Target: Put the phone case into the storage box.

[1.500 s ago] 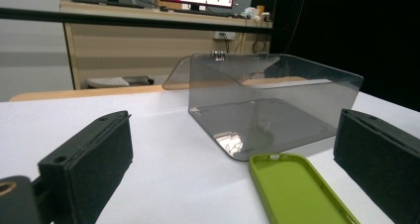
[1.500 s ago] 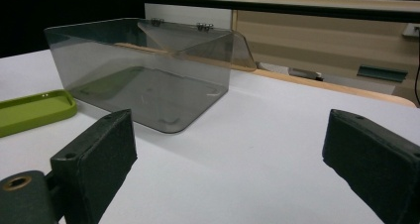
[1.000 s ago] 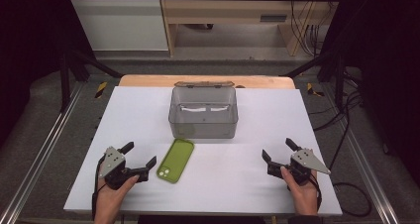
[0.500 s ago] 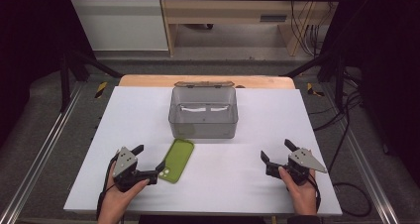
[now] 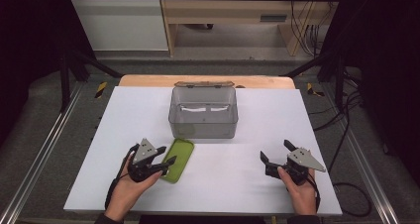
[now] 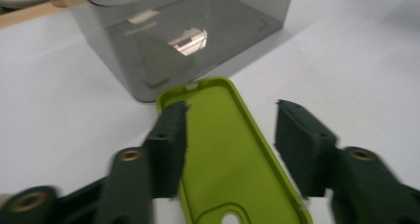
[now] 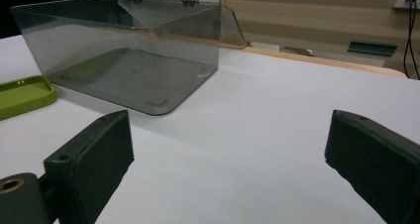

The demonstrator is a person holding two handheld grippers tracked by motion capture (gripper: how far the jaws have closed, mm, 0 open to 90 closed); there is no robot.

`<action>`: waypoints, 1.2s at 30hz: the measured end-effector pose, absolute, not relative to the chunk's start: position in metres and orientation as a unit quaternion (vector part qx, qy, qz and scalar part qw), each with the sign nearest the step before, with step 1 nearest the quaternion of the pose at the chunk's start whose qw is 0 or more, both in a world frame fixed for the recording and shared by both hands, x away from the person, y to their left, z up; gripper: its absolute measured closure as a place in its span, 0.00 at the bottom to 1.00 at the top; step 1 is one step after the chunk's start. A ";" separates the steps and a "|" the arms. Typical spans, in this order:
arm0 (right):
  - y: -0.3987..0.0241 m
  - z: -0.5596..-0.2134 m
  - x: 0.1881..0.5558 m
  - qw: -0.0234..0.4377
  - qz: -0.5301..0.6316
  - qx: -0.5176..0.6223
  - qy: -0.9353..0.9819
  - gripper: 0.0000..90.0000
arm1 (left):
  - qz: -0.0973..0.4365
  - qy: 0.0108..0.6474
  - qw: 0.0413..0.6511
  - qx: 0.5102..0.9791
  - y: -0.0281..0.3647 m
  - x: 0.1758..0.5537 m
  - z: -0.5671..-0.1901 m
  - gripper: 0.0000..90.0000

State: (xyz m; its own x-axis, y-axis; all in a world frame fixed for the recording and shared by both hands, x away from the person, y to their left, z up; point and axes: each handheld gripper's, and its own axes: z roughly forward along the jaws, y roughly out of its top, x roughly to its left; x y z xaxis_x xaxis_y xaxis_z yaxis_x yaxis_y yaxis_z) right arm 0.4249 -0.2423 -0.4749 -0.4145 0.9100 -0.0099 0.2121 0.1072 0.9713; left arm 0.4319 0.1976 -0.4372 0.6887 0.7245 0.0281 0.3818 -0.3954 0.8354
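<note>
My left gripper (image 5: pixel 159 162) sits over the near end of the green phone case (image 5: pixel 178 158), which lies flat on the white table (image 5: pixel 237 189) just in front of the clear plastic box (image 5: pixel 203 113). Its jaws have just been closing; in the left gripper view they stand partly spread, straddling the case (image 6: pixel 223 149), one jaw over its left rim, the other just outside its right rim. I cannot confirm that the pads press on it. My right gripper (image 5: pixel 275 154) rests well apart at the right side of the table, jaws wide apart with bare table between them. The box, lid hinged back, stands beyond both grippers; in the right gripper view it (image 7: pixel 133 55) is ahead at left, with one end of the case (image 7: pixel 25 95) beside it.
</note>
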 end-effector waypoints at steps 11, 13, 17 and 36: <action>-0.243 -0.475 0.425 0.337 0.517 0.424 0.663 0.05 | 0.155 0.348 0.396 0.835 0.189 0.433 -0.447 1.00; -0.243 -0.475 0.424 0.336 0.517 0.425 0.662 0.05 | 0.151 0.355 0.393 0.834 0.189 0.434 -0.448 1.00; -0.243 -0.475 0.424 0.336 0.518 0.425 0.662 0.05 | 0.145 0.365 0.381 0.837 0.190 0.435 -0.454 1.00; -0.244 -0.474 0.424 0.336 0.517 0.428 0.661 0.05 | 0.123 0.353 0.359 0.855 0.184 0.429 -0.464 1.00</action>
State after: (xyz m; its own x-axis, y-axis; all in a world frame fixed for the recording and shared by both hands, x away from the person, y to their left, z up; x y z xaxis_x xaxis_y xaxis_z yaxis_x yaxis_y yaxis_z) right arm 0.4243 -0.2440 -0.4743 -0.4086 0.9127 -0.0024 0.2184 0.1003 0.9707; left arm 0.4288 0.1842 -0.4645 0.7209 0.6917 -0.0429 0.5153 -0.4935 0.7006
